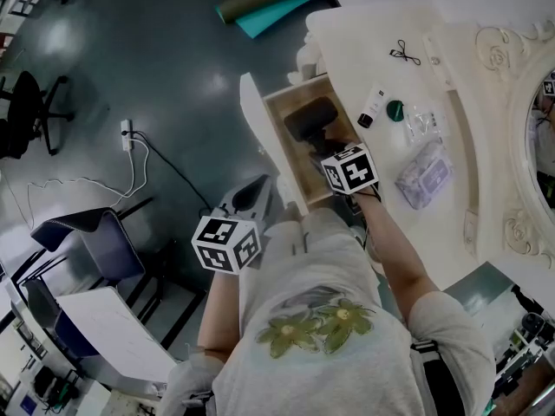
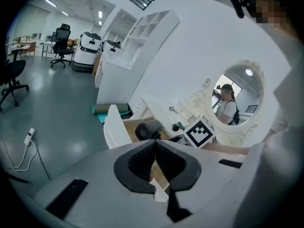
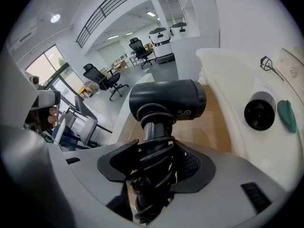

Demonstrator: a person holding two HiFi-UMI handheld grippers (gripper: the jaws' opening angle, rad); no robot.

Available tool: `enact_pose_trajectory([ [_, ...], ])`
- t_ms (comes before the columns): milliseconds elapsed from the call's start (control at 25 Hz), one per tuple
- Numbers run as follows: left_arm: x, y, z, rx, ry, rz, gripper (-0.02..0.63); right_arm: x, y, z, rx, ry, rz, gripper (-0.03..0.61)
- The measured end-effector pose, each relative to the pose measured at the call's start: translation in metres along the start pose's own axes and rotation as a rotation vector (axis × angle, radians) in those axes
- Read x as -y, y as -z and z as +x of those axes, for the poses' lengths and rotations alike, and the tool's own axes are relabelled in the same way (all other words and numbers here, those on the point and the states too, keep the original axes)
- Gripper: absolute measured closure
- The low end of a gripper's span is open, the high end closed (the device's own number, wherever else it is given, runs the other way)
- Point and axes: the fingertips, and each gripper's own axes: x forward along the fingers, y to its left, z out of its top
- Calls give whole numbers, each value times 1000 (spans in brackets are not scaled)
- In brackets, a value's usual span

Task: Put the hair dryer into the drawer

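Observation:
A black hair dryer (image 1: 310,118) (image 3: 167,101) with its cord wound round the handle hangs over the open wooden drawer (image 1: 284,137) of the white dressing table. My right gripper (image 1: 334,150) (image 3: 154,167) is shut on the dryer's handle. The dryer's head shows over the drawer in the left gripper view (image 2: 146,131) too. My left gripper (image 1: 247,199) (image 2: 155,164) is held back from the drawer, near the person's body, jaws shut with nothing between them.
On the white tabletop (image 1: 364,50) lie a small black-capped bottle (image 1: 373,109), a green round item (image 1: 395,110), a clear pouch (image 1: 424,173) and a black hair clip (image 1: 404,54). An oval mirror (image 2: 235,102) stands behind. A rolled mat (image 1: 264,0), cables and office chairs occupy the floor.

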Motion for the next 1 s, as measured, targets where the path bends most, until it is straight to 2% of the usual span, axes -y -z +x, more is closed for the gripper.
enact_pose_trajectory([
  [1000,-4,8,7,-24,-10,-23,604,16,12,36,-47,6,41,351],
])
